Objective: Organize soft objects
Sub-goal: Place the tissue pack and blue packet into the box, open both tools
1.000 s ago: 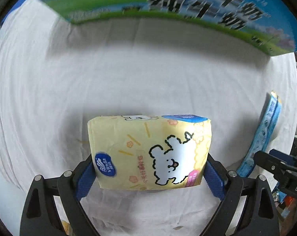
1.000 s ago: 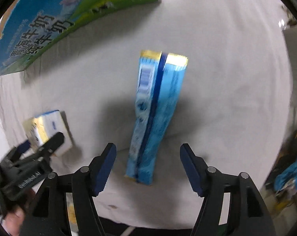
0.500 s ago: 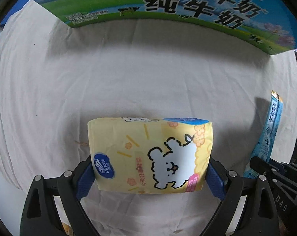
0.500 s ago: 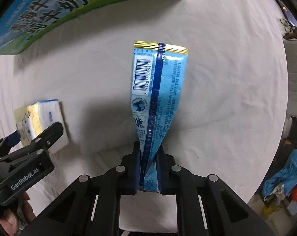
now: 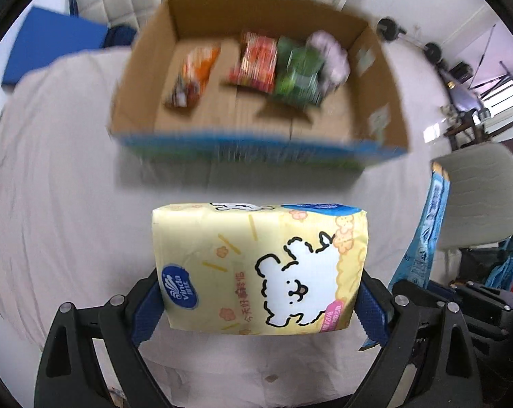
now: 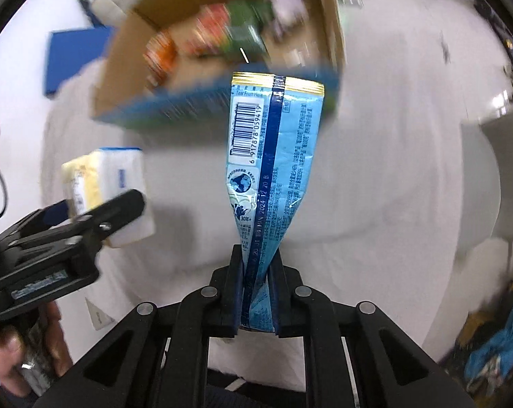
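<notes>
My left gripper (image 5: 256, 301) is shut on a yellow tissue pack (image 5: 260, 268) with a white cartoon dog, held above the white cloth. My right gripper (image 6: 258, 292) is shut on the lower end of a light blue snack bag (image 6: 273, 170), held upright in the air. The blue bag also shows at the right edge of the left wrist view (image 5: 426, 238), and the tissue pack at the left of the right wrist view (image 6: 103, 183). An open cardboard box (image 5: 375, 78) stands ahead of both grippers; it holds several snack packets (image 5: 256, 64).
A white cloth covers the table (image 5: 69, 187). A blue pad (image 5: 49, 44) lies behind the box at the left. A grey chair (image 5: 477, 197) stands at the right, with clutter on the floor beyond it.
My right gripper closed on the blue bag and lifted it. Both grippers have risen with their loads, so the inside of the box now shows from above.
</notes>
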Demonstrator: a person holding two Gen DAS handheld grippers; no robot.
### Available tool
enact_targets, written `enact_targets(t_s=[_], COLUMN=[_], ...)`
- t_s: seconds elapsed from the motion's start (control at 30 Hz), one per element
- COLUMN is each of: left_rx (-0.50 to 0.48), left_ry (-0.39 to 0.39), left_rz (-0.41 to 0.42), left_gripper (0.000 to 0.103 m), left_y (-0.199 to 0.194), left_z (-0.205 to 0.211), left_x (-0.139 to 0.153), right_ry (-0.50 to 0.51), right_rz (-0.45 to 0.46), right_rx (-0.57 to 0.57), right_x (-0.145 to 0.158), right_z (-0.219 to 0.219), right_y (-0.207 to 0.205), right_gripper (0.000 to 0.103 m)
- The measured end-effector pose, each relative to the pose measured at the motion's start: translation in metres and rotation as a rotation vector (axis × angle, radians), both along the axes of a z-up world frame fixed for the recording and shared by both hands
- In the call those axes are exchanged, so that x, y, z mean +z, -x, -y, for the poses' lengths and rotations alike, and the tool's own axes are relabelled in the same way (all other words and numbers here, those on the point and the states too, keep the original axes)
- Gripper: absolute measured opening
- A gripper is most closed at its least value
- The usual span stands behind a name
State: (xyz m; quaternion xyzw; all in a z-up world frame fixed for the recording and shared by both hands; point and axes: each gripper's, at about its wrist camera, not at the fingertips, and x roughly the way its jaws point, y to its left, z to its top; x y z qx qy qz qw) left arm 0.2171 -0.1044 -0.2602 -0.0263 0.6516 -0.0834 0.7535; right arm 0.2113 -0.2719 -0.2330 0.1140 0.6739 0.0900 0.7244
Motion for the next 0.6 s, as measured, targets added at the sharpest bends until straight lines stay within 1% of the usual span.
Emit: enact_targets(t_s=[0.07,0.1,0.13,0.17,0.23,0.27,0.3,0.37,0.43,0.47,0.53,0.6], left_rx=[-0.013,-0.021,-0.029,-0.036,-0.038,-0.043,-0.046,-0.05,-0.044,-0.046,-0.047,-0.051], left_ry=[0.011,0.011,0.012,0.009,-0.005,-0.01,-0.013,-0.027,-0.03,-0.029,-0.031,-0.041], left_rz=[0.036,0.054,0.07,0.081,0.094,0.099,0.102,0.095,0.076,0.068,0.042,0.023], left_gripper=[0.095,0.095,0.095,0.095,0.095,0.095,0.095,0.095,0.095,0.095,0.095,0.095], left_y=[-0.021,-0.033,-0.042,-0.054,-0.075,-0.076,-0.086,-0.104,-0.121,-0.128,-0.144,-0.156], left_z=[0.004,0.008,0.009,0.009,0.013,0.008,0.009,0.012,0.01,0.011,0.011,0.011], left_x=[0.027,0.042,0.05,0.057,0.061,0.062,0.061,0.055,0.049,0.046,0.037,0.029], right_ry=[-0.021,-0.018,-0.006,0.002,0.036,0.049,0.062,0.113,0.133,0.143,0.159,0.174], right_rz=[0.068,0.087,0.117,0.136,0.162,0.171,0.174,0.188,0.18,0.171,0.153,0.124], right_rx=[0.004,0.012,0.016,0.014,0.018,0.014,0.015,0.011,0.0,-0.003,-0.011,-0.016], right_x=[0.033,0.044,0.058,0.058,0.067,0.07,0.076,0.077,0.069,0.06,0.052,0.033], right_z=[0.002,-0.008,-0.008,-0.014,-0.015,-0.014,-0.023,-0.023,-0.022,-0.026,-0.023,-0.02], right_y=[-0.017,-0.019,-0.033,-0.037,-0.055,-0.07,-0.076,-0.1,-0.119,-0.132,-0.148,-0.173], right_gripper=[0.014,0.014,0.014,0.014,0.014,0.014,0.014,0.014,0.014,0.014,0.014,0.014])
